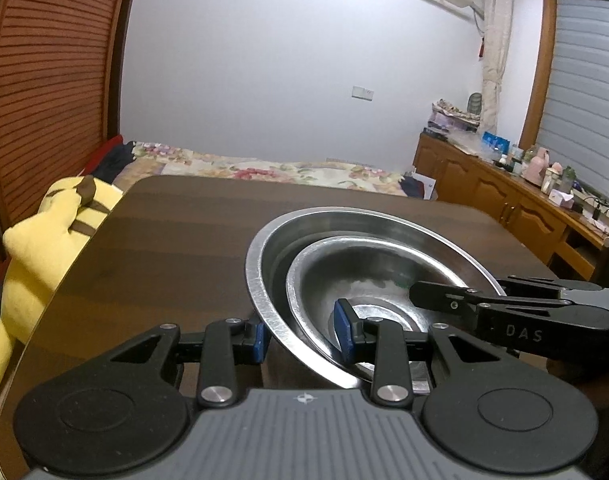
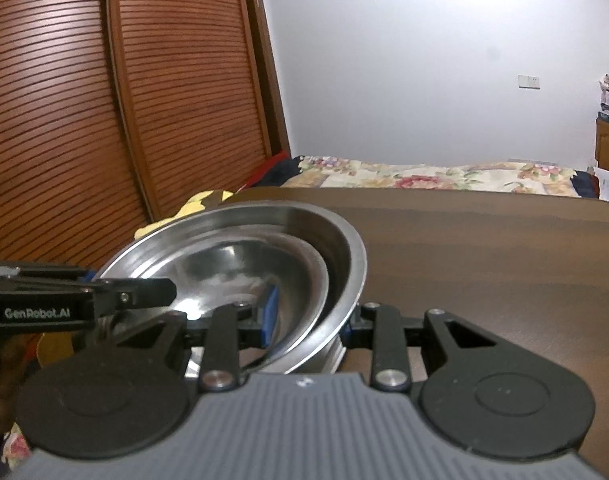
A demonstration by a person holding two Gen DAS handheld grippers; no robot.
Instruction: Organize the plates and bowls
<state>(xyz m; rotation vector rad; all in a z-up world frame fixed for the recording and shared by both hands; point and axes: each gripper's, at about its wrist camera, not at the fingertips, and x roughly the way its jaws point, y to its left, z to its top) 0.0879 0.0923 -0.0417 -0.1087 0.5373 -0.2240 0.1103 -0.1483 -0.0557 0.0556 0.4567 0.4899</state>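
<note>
Two steel bowls are nested on the dark wooden table (image 1: 164, 248): a smaller bowl (image 1: 344, 276) lies inside a larger bowl (image 1: 260, 276). My left gripper (image 1: 304, 334) straddles their left rims, one blue pad outside, one inside; the jaws stand about a rim's width apart, so it looks shut on them. My right gripper (image 2: 308, 320) straddles the right rims of the larger bowl (image 2: 344, 256) and smaller bowl (image 2: 240, 264) the same way. Each gripper also shows in the other's view, the right one (image 1: 484, 304) and the left one (image 2: 104, 300).
A yellow plush toy (image 1: 44, 248) leans at the table's left edge. A bed with a floral cover (image 1: 264, 168) lies beyond the table's far edge. A slatted wooden wardrobe (image 2: 104, 100) stands at left. A cluttered wooden cabinet (image 1: 504, 192) runs along the right.
</note>
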